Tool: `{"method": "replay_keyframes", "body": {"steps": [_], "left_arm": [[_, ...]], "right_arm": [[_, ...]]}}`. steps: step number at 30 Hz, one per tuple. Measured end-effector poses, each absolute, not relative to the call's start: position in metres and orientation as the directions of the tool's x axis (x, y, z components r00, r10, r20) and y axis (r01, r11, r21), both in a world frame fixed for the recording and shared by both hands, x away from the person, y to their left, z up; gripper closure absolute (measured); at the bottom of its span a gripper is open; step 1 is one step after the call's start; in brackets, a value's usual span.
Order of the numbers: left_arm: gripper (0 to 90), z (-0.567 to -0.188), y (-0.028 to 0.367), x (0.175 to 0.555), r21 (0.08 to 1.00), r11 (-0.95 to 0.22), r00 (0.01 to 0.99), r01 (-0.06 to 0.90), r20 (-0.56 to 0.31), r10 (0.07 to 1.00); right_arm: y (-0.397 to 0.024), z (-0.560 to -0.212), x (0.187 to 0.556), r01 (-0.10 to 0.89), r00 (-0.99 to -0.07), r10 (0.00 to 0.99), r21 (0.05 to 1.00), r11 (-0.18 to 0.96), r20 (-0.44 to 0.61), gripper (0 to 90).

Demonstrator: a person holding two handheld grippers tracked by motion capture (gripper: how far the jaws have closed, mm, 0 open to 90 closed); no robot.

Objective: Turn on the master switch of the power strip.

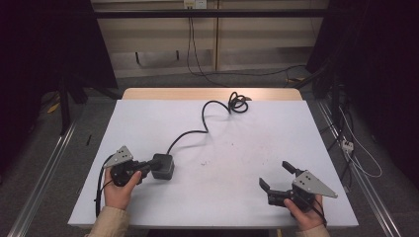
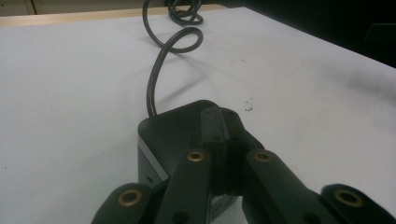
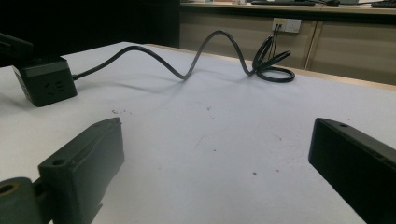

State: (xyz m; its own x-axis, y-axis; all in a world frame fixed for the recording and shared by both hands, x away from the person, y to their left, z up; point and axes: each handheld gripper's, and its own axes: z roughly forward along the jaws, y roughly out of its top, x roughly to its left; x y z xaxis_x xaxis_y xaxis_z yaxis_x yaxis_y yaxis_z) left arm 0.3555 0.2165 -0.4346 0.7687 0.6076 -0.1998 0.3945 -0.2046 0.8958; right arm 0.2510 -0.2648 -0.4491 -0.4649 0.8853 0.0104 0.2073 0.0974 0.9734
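Observation:
A black cube-shaped power socket (image 1: 163, 166) lies at the left of the white table (image 1: 257, 128), and its black cable (image 1: 205, 116) runs back to a coil (image 1: 238, 103) near the far edge. My left gripper (image 1: 148, 168) is shut, its tips lying against the socket. In the left gripper view the two jaws meet at the gripper's tip (image 2: 219, 122), on top of the socket (image 2: 161, 133), with the cable (image 2: 156, 74) leading away. My right gripper (image 1: 276, 175) sits open near the front right, nothing between its jaws. The right gripper view shows that gripper (image 3: 215, 140) facing the socket (image 3: 45, 85) and cable (image 3: 205, 46).
Metal rails (image 1: 42, 168) run along the floor on both sides of the table. A white wall outlet (image 3: 286, 24) sits on the beige wall behind, with thin cables hanging from it. Loose wires (image 1: 353, 148) lie on the floor at the right.

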Motion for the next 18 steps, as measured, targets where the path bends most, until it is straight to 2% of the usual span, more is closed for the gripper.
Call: {"method": "replay_keyframes", "body": {"steps": [18], "left_arm": [[90.0,-0.4358,0.2162,0.3548,0.895,-0.206,0.767,0.396,-0.199,0.61]], "right_arm": [[-0.2641,-0.4488,0.2509,0.206,-0.467,0.884,0.974,0.098,0.009,2.8]]}}
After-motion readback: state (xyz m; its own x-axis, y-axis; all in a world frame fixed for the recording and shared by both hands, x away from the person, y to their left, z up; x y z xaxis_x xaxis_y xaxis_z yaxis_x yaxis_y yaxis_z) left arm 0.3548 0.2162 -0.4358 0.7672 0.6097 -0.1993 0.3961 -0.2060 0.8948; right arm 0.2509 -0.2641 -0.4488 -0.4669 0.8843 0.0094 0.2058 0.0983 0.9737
